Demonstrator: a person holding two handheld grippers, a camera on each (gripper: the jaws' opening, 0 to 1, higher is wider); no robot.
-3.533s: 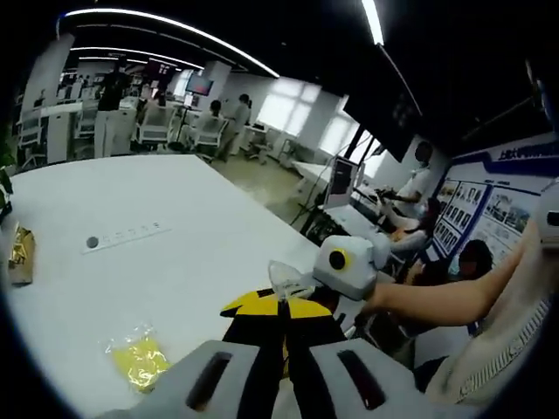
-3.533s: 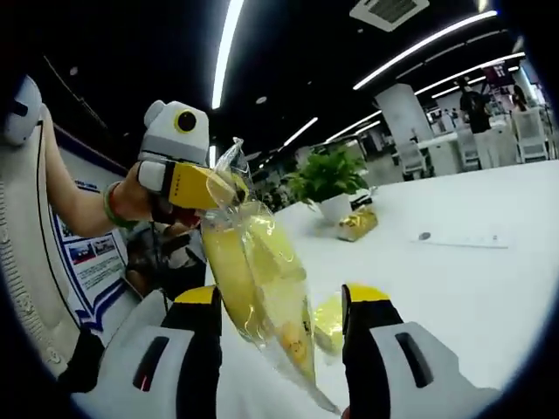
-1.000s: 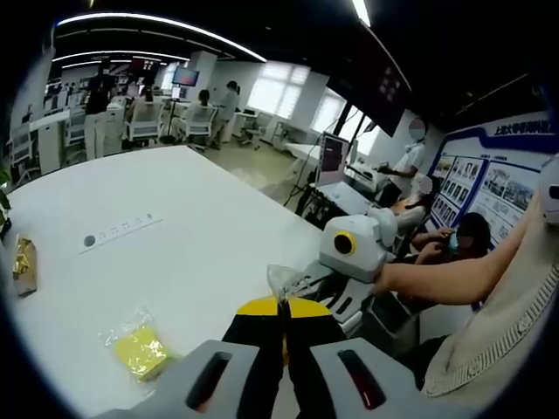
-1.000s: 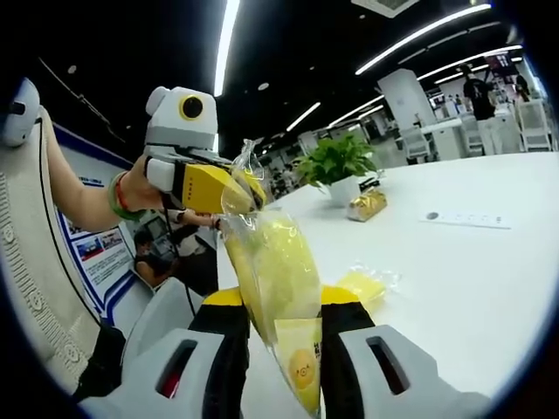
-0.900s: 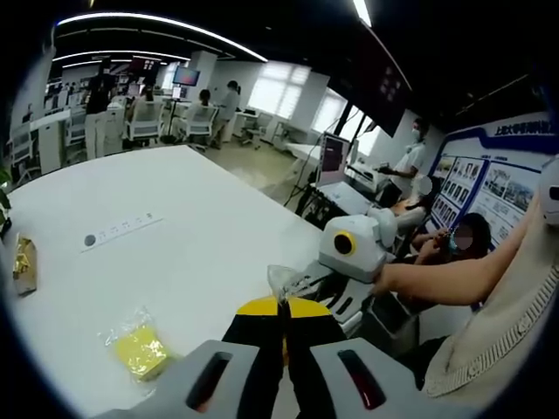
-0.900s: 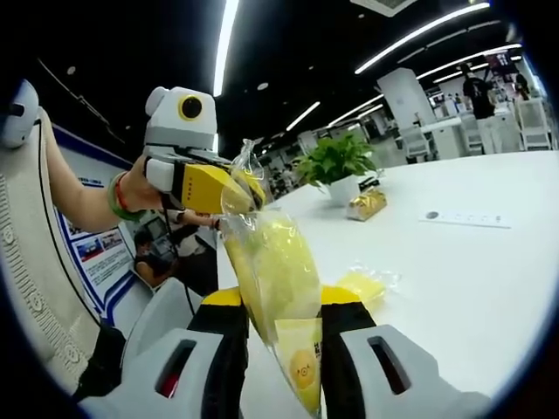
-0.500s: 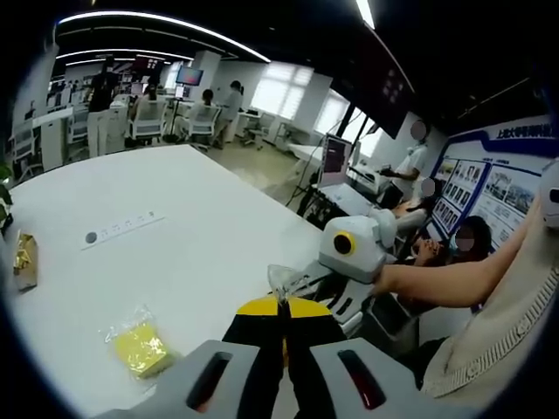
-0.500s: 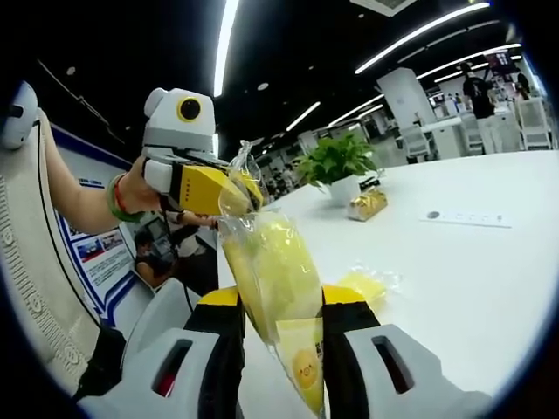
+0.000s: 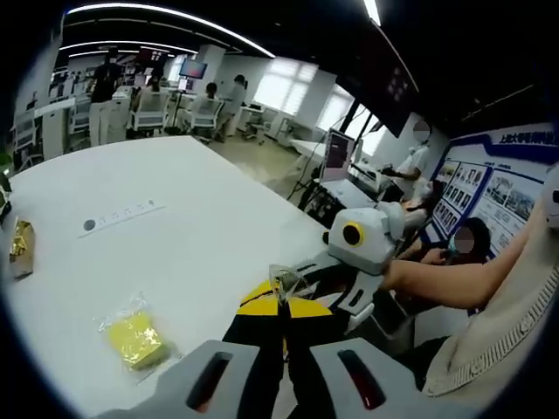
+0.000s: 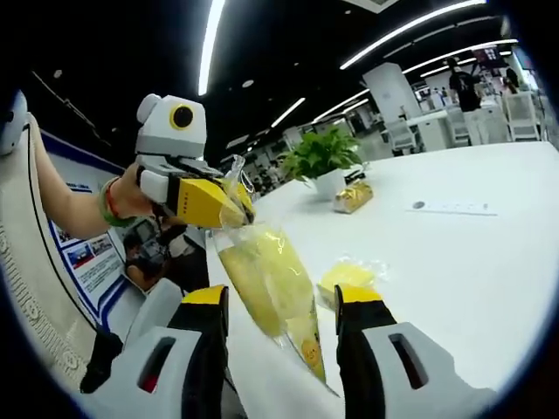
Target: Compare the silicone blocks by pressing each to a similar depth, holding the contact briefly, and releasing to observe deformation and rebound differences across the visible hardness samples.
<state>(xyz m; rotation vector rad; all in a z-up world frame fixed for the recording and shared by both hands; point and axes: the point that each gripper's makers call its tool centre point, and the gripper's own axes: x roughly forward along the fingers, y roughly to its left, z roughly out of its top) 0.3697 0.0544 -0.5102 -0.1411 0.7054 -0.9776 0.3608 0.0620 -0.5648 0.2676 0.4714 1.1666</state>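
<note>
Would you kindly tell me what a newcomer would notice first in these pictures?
The clear bag of yellow material hangs in mid-air, its top pinched shut in the left tool, while the right tool stands open around its lower part. Beyond lies a smaller yellow packet on the white table.

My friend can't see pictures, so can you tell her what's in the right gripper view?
A clear bag holding a yellow block hangs from the left tongs, pinched shut on its top. The right tongs stand open on either side of it. Behind, a white table holds another bagged yellow block, a gold packet and a potted plant.
</note>
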